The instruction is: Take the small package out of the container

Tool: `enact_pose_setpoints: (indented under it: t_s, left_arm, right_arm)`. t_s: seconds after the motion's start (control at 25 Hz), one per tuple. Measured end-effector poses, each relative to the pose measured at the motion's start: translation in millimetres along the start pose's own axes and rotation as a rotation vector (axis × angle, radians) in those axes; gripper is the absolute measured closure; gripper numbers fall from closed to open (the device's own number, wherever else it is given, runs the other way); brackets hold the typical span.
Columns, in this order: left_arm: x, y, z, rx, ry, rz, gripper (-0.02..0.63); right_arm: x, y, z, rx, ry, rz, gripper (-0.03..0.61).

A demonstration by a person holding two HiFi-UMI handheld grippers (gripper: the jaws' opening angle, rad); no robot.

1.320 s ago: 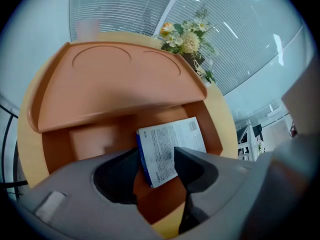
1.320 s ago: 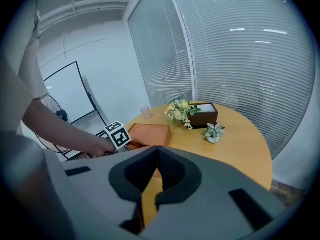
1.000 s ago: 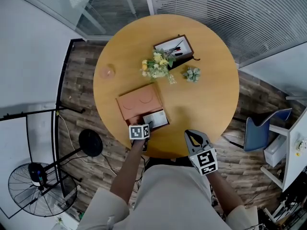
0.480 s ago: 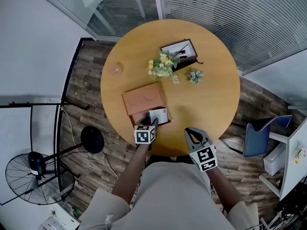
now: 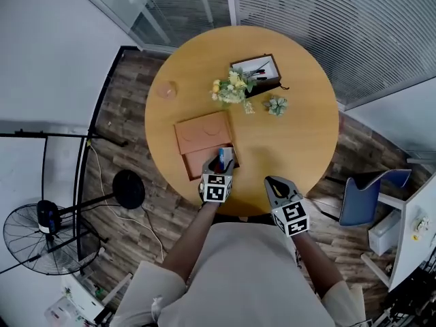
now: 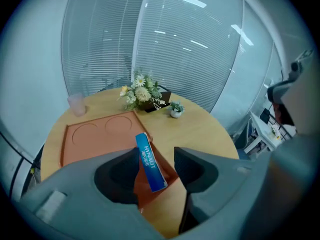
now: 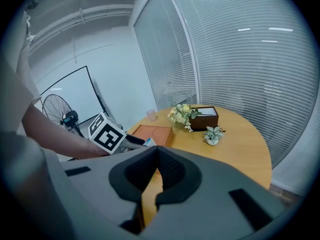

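A terracotta container lies open on the round wooden table, its shallow tray nearest me. The small blue package stands tilted on edge in that tray. My left gripper reaches over the tray's near side. In the left gripper view the package leans against the left jaw of the left gripper, and a gap shows between it and the right jaw. My right gripper hovers at the table's near edge, jaws together and empty; it points across the table.
Yellow flowers, a dark wooden box, a small potted plant and a pink cup stand on the far half. A fan is on the floor at left, a blue chair at right.
The package lay flat in the tray before; now it stands on edge between the left jaws. The left gripper has shifted right and further over the tray. The right gripper barely moved.
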State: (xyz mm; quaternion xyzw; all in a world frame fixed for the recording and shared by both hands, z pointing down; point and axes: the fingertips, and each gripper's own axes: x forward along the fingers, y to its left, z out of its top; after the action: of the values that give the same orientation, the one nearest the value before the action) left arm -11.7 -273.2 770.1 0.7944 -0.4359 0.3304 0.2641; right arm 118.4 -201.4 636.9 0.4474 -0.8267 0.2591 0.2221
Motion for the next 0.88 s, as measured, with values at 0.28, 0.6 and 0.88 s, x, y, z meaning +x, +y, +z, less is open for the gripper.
enact_pose_setpoints:
  t_s: [0.28,0.6,0.88]
  left_arm:
    - [12.8,-17.1,-0.3,-0.001,0.005,0.023,0.393]
    - [27.7,-9.9,-17.7,-0.032,0.103,0.072,0.393]
    - [20.8,1.3,-21.9,-0.108,0.104,0.119,0.538]
  right_arm:
    - [-3.4,-22.6,0.1,0.003,0.006,-0.005,0.575]
    - [-4.8,-36.7,-2.9,-0.008,0.011,0.016,0.575]
    - [1.1,-30.4,-9.6,-0.034,0.011,0.074,0.575]
